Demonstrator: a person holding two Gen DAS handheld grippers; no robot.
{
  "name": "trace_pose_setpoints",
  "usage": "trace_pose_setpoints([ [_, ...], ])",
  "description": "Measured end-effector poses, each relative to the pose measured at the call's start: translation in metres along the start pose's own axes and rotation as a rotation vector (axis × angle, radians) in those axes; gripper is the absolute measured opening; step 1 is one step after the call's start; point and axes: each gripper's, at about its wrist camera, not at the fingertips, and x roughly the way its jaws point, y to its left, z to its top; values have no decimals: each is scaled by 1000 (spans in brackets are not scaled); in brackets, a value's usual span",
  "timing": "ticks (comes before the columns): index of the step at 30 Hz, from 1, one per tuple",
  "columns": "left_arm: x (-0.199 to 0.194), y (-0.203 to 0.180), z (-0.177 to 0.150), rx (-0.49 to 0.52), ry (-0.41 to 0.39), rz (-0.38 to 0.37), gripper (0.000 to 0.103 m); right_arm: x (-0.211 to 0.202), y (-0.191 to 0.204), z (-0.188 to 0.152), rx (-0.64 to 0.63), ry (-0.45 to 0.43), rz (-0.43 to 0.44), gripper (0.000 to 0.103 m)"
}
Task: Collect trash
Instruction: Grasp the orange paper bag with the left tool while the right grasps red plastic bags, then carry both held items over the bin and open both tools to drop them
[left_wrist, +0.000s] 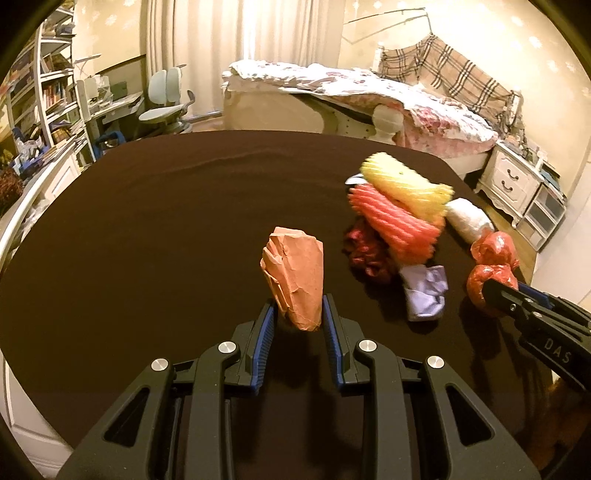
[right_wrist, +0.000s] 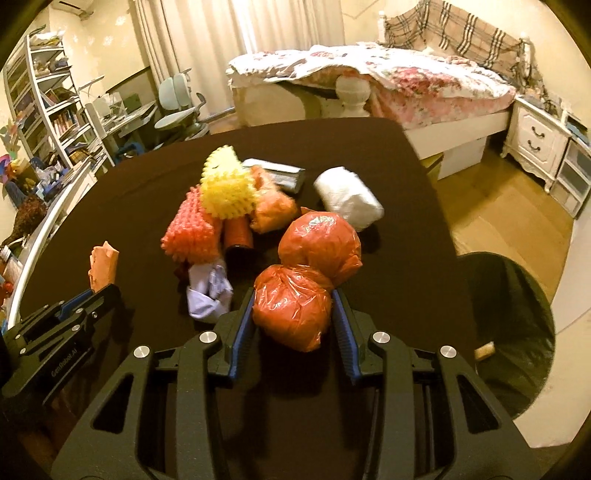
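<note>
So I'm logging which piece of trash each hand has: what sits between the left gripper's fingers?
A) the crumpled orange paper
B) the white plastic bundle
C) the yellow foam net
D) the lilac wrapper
A: in the left wrist view the left gripper has its blue pads against the lower end of the crumpled orange paper, which stands up between them.

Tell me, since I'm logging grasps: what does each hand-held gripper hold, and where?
Left hand-held gripper: crumpled orange paper, by its lower end. Right hand-held gripper: red plastic bag, by its near lobe.
</note>
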Motion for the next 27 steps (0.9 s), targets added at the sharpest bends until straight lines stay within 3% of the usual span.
trace_pose_setpoints([
  [27, -24, -150, -7, 212, -50, -210, 28, -65, -131, -45, 181, -74, -204, 39],
])
